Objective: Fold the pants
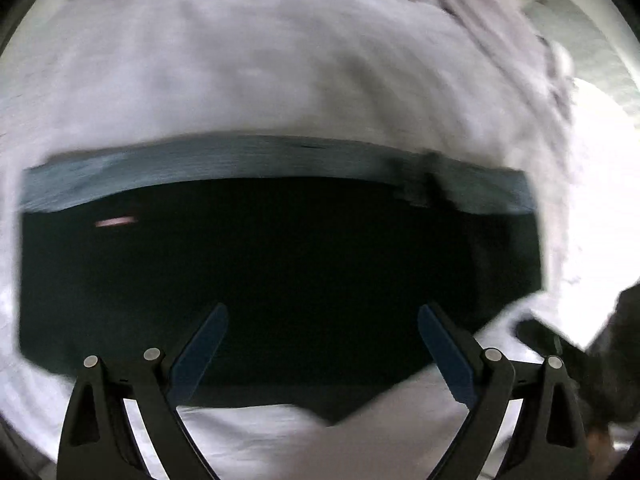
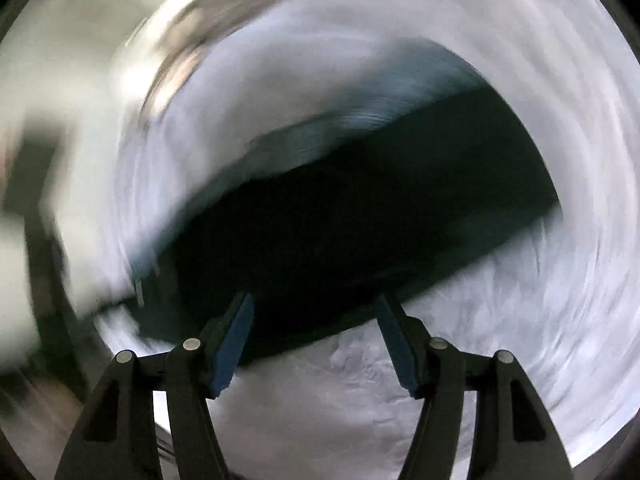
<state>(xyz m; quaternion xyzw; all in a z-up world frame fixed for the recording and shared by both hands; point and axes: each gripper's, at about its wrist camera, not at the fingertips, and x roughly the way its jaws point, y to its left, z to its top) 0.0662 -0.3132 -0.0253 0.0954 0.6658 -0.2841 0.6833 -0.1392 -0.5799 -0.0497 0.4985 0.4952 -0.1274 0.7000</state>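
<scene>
Dark pants lie folded as a wide dark block on a white bed sheet, with a lighter blue-grey band along the far edge. My left gripper is open and empty, its blue pads just above the near edge of the pants. In the right wrist view the pants lie slanted across the middle. My right gripper is open and empty over their near edge. Both views are blurred by motion.
The white sheet surrounds the pants on all sides. A dark object, probably the other gripper and hand, shows at the right edge of the left wrist view. Blurred room shapes lie at the left of the right wrist view.
</scene>
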